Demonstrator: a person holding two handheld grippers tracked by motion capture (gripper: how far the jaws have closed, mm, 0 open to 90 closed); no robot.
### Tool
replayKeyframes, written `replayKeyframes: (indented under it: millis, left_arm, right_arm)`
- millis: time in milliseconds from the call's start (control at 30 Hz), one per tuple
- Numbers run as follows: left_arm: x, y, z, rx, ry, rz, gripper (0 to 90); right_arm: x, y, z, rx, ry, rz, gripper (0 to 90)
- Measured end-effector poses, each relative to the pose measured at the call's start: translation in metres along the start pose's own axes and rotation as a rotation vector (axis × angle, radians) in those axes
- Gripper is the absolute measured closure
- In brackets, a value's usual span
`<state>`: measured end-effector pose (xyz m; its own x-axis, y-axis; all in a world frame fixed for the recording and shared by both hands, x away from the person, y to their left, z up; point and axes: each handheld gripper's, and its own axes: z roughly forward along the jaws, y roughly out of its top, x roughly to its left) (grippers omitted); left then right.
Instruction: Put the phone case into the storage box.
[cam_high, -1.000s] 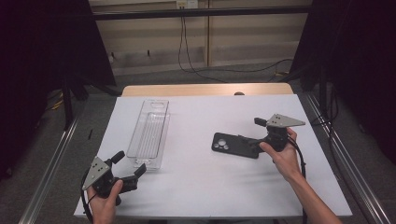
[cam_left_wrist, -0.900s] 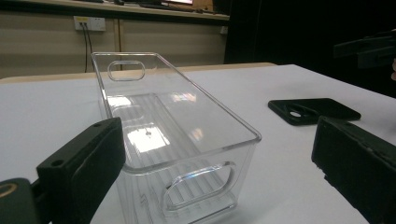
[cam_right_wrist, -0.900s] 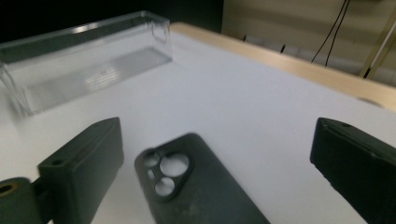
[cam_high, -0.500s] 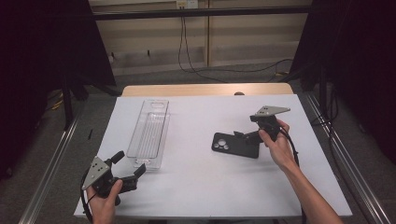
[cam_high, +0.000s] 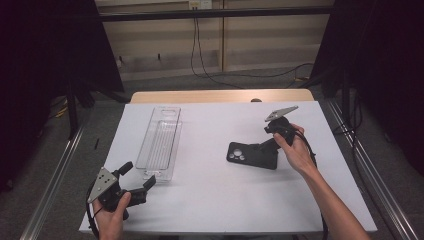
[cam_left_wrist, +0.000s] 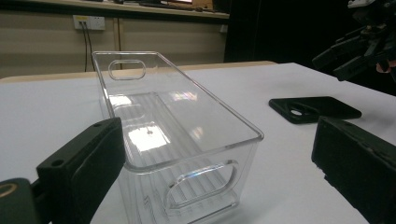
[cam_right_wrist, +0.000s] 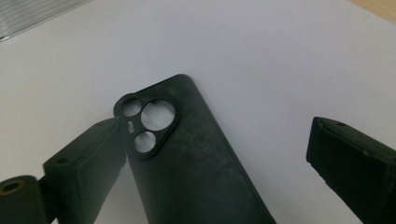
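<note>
Item: black phone case (cam_high: 252, 155), flat on white table (cam_high: 215, 200), back face up, right of centre, well apart from clear plastic bin (cam_high: 160, 142). Long axis runs roughly across the table in the high view; camera-cutout end points toward the bin, plain end toward the person's right hand. In the right gripper view the case (cam_right_wrist: 187, 163) lies lengthwise between the jaws, cutouts farthest from the camera. Right gripper (cam_high: 265, 147): jaws spread, straddling the plain end of the case, pads not pressing on it; they have just been closing a little, case between them, nothing pinched yet. Left gripper (cam_high: 137, 180): jaws spread, empty, resting near the table's front-left corner, aimed at the bin's near end wall (cam_left_wrist: 201, 186). Risks (judgement): case is thin and lies flat, so jaw tips may scrape the tabletop and ride over the edge w/o getting hold; pads closing on the narrow rim could let it skid toward the bin or pivot; a hold at the plain end alone leaves most of the length overhanging, so it may droop or twist on the lift. Bin is light and unheld, so it could slide if knocked.
</note>
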<state>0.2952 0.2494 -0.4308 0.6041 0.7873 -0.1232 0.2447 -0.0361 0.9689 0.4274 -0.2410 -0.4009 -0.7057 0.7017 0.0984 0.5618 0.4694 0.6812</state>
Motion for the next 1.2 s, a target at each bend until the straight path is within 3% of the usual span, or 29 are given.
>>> replayKeyframes:
  millis: [400, 467, 533, 667, 833, 1200]
  left_arm:
    - [-0.001, 0.0, 0.0, 0.002, -0.006, -0.002, 2.8]
    - [-0.001, 0.0, 0.0, 0.001, -0.003, -0.002, 2.8]
    - [-0.001, -0.001, 0.001, 0.004, -0.005, -0.009, 2.8]
    - [0.0, -0.001, 0.001, 0.005, -0.004, -0.008, 2.8]
    - [-0.001, -0.001, 0.0, 0.002, -0.003, -0.011, 2.8]
    - [-0.001, -0.001, 0.001, 0.005, -0.004, -0.008, 2.8]
  right_arm:
    - [0.002, 0.008, 0.013, 0.171, 0.107, -0.072, 3.8]
    - [0.002, 0.008, 0.014, 0.185, 0.102, -0.078, 3.8]
    - [0.003, 0.01, 0.018, 0.239, 0.108, -0.112, 4.5]
    - [0.003, 0.012, 0.021, 0.258, 0.121, -0.148, 5.9]
    - [0.006, 0.012, 0.033, 0.331, 0.133, -0.207, 6.0]
    - [0.007, 0.007, 0.043, 0.368, 0.126, -0.25, 5.8]
